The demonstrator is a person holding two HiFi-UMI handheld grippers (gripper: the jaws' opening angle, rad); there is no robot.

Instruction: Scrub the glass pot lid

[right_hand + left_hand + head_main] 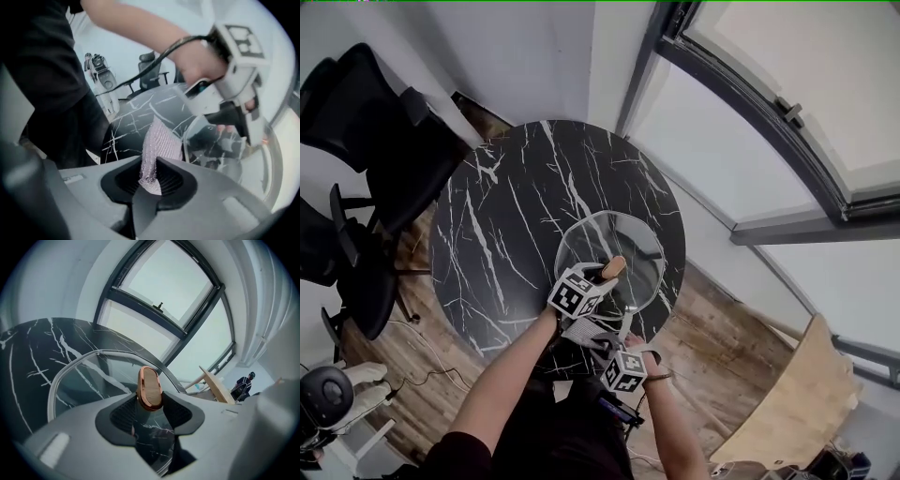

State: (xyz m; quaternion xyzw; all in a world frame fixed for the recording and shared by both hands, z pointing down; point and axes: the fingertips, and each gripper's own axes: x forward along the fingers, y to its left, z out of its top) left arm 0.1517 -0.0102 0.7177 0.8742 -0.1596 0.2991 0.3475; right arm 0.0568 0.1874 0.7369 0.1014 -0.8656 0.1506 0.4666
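The glass pot lid (598,242) sits at the near side of the black marble table (502,202), seemingly tipped up on its rim; the left gripper (151,405) pinches its copper-edged knob (150,386); the right gripper (149,182) has its jaws pressed together on a pale mesh scrub cloth (161,138), close beside the glass. To my eye the scrub goes best with the cloth's free flap laid flat on the glass and worked in rings from knob to rim; the left must hold firm so the lid can't swivel.

light: bright daylight from window (159,291) | edges: fisheye-bent, vignetted | foreground: blurred
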